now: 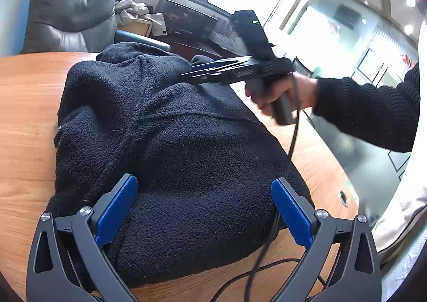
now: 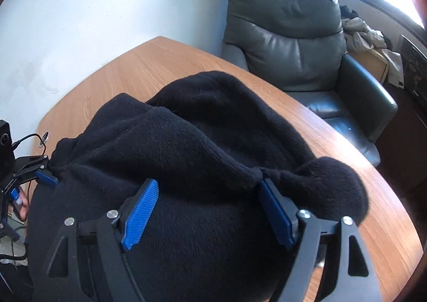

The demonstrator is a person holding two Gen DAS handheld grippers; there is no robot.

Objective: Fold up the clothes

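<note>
On table (image 1: pixel 24 104), black fleece (image 1: pixel 170 142) lies bunched, filling most of my view. My left gripper (image 1: pixel 204 211) spread wide over near edge of fleece, pads not pinching cloth. My right gripper (image 2: pixel 208 211) also wide, nothing clamped; fleece fold bunches against its right pad, far side of pile. Right hand (image 1: pixel 280 94) on handle, cable (image 1: pixel 291 147) trailing across fleece. Grey chair (image 2: pixel 288 35) behind table.
</note>
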